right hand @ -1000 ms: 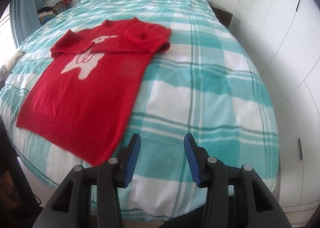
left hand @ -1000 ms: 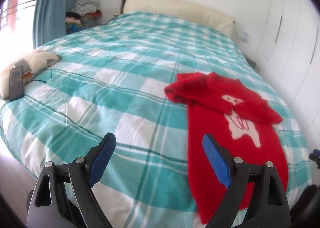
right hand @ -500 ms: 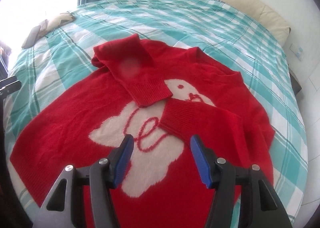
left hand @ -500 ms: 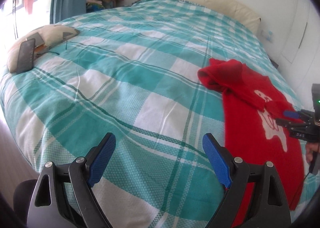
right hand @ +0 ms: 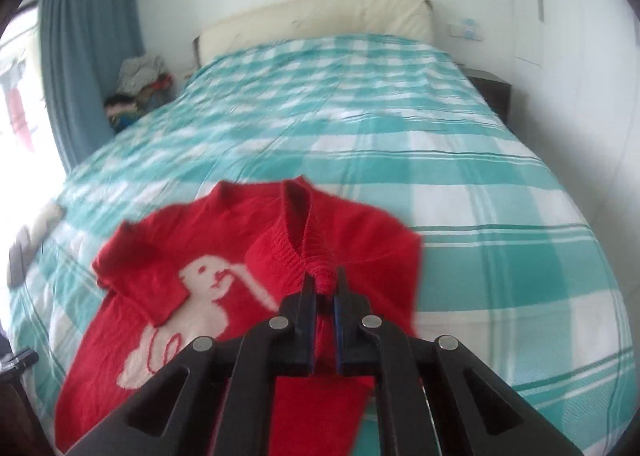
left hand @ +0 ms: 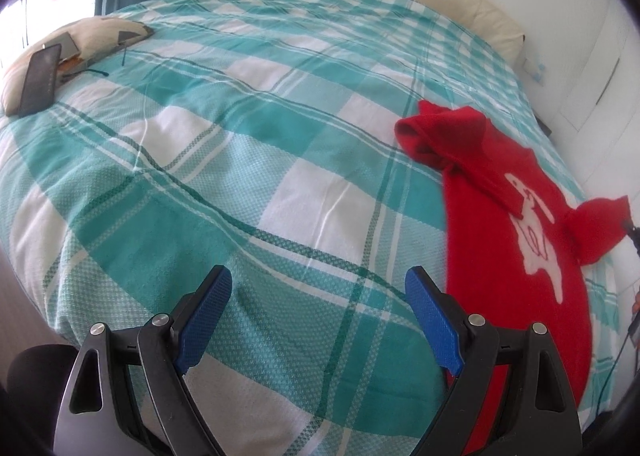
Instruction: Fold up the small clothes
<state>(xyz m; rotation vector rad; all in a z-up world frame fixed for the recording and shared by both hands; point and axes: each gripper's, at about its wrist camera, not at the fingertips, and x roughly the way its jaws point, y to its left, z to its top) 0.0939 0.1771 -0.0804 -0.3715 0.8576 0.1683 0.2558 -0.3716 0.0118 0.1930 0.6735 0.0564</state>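
In the left wrist view the left gripper (left hand: 318, 312) stands spread over the checked bedspread (left hand: 224, 159) at lower centre, the red sweater (left hand: 500, 240) lying at right, while in the right wrist view the right gripper (right hand: 323, 288), its jaws having just closed, pinches a sweater cuff (right hand: 308, 244) at centre.

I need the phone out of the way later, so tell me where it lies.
In the left wrist view the dark phone lies on the beige cushion at the bed's far left edge, well away from the red sweater.
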